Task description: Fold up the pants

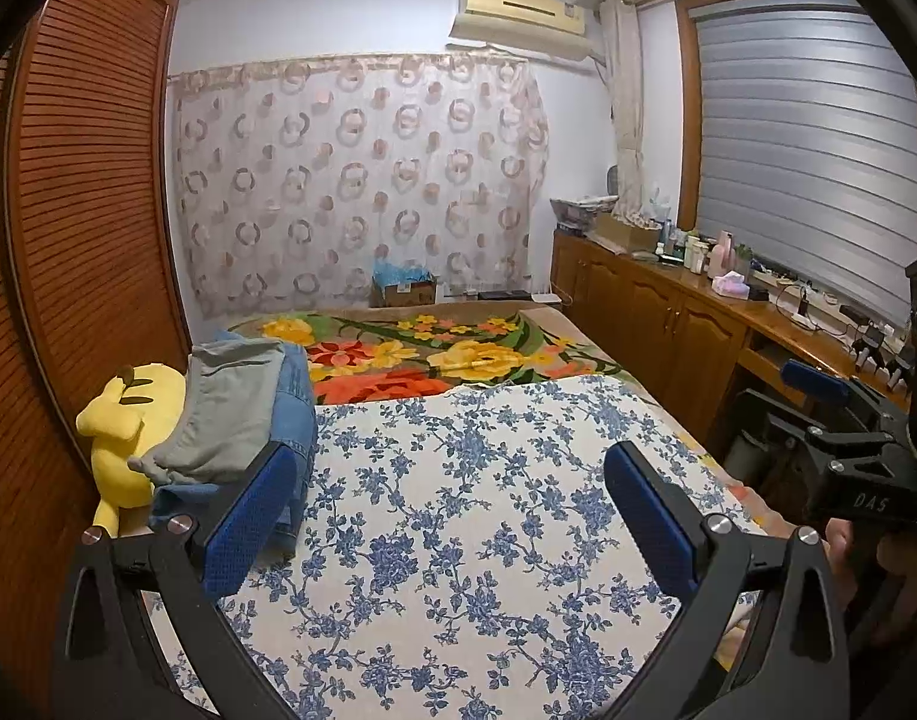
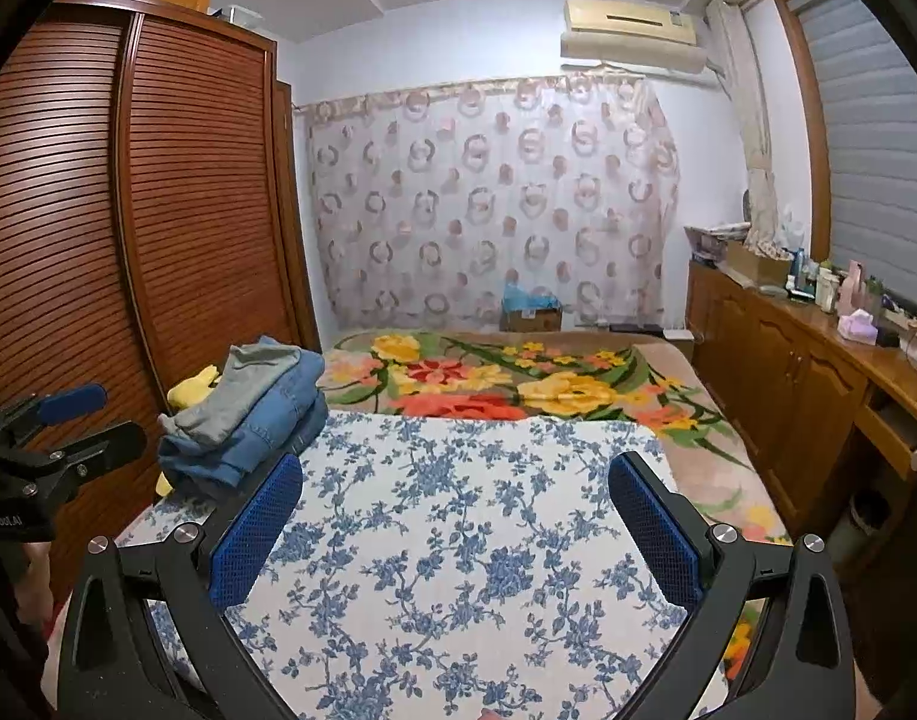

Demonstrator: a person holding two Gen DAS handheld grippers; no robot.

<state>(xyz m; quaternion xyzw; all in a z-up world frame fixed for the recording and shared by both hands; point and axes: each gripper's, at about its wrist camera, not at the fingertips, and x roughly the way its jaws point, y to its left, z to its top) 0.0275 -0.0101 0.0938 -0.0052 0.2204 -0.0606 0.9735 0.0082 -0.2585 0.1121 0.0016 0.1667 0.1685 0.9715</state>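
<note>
1. Bedroom around me: a bed under a blue-flowered sheet (image 1: 458,510), with a bright floral blanket (image 1: 434,354) beyond it, a slatted wardrobe (image 1: 86,210) on my left and a wooden counter (image 1: 668,312) on my right.
2. My left gripper (image 1: 452,516) hangs above the sheet with its blue pads spread wide apart and nothing between them.
3. My right gripper (image 2: 458,522) is the same: fingers wide apart, empty, over bare sheet. In the left view I see it off to my right, beside the bed edge.
4. Out past my left gripper, at the left edge of the bed, sits a stack of pants (image 2: 248,420): a grey pair on top, blue denim pairs beneath, all folded. A yellow plush (image 1: 122,426) lies just behind the stack, against the wardrobe.
5. Neither gripper touches the stack; both are apart from it.
6. My reading of progress: the pairs in the stack look finished, and no unfolded pants show on the sheet in front of me. Either the work is done or the next pair lies out of view; I cannot tell which.
</note>
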